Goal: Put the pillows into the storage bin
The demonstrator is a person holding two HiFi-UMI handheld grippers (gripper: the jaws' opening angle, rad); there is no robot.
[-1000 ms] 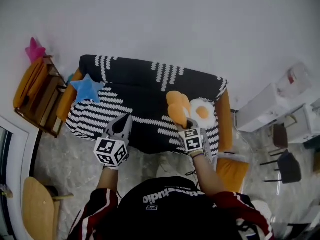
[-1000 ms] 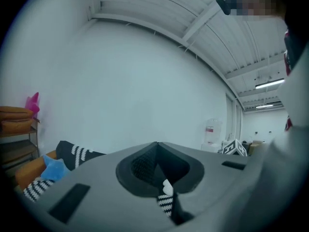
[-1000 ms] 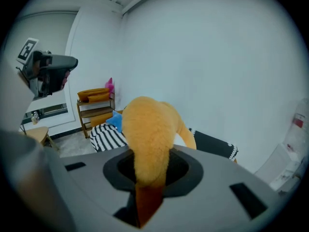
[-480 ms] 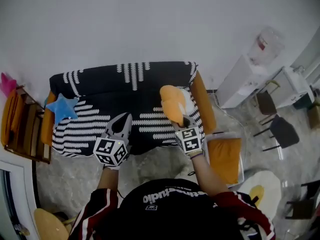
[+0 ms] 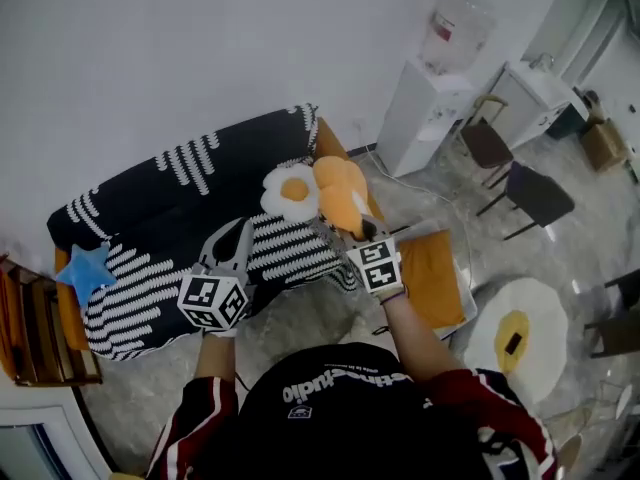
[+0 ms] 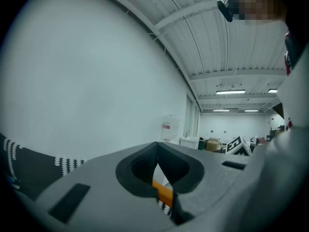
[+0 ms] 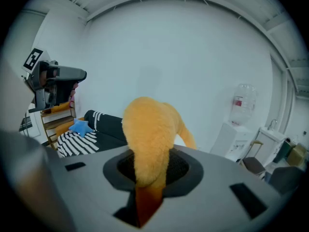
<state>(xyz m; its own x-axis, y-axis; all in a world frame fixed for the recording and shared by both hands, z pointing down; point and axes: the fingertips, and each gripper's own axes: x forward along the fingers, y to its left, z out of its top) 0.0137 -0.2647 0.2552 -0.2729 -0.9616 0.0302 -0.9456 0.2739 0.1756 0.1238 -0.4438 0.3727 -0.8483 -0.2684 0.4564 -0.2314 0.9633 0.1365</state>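
Partway through — the right tool (image 5: 360,231) is clenched on the orange pillow (image 5: 338,196), held in the air near the clear bin (image 5: 467,273). The left tool (image 5: 240,232) is closed and empty. The egg pillow (image 5: 288,190) and the blue star pillow (image 5: 85,268) lie on the sofa (image 5: 150,183) — both left to do.

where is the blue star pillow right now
In the head view the blue star pillow lies at the far left, on the left end of the black-and-white sofa, next to the wooden rack.
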